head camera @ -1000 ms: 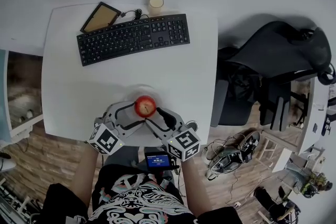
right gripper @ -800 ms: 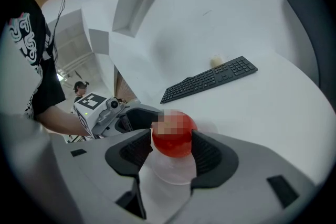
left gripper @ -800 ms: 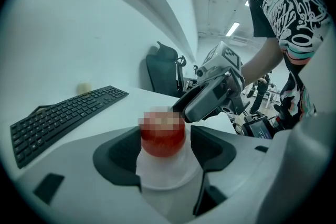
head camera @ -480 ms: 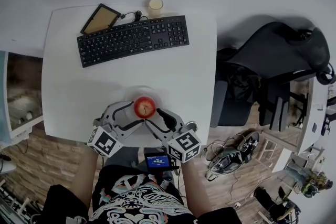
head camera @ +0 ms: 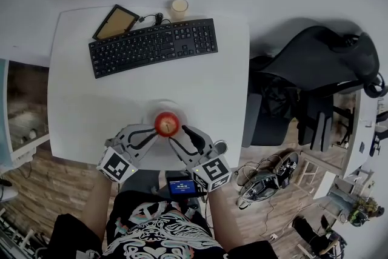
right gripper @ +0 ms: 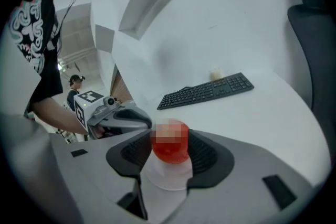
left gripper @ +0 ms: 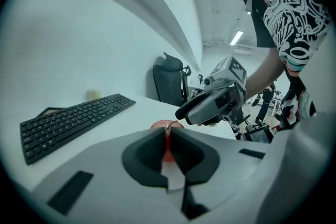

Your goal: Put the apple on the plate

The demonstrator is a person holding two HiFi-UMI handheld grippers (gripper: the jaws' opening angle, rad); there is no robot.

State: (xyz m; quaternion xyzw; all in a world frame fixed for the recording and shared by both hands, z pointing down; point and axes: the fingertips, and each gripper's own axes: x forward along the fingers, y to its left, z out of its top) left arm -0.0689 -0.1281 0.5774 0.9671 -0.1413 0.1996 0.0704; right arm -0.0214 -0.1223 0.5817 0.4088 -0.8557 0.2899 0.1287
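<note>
The apple [head camera: 167, 124] sits on the white plate [right gripper: 167, 178] on the table [head camera: 91, 106], just ahead of both sets of jaws. The right gripper [head camera: 177, 134] holds its jaws wide apart, the apple framed between their tips with no pad pressing on it. The left gripper [left gripper: 168, 139] has just been closing its jaws. Only a thin slit remains, with nothing in it and the apple just beyond.
</note>
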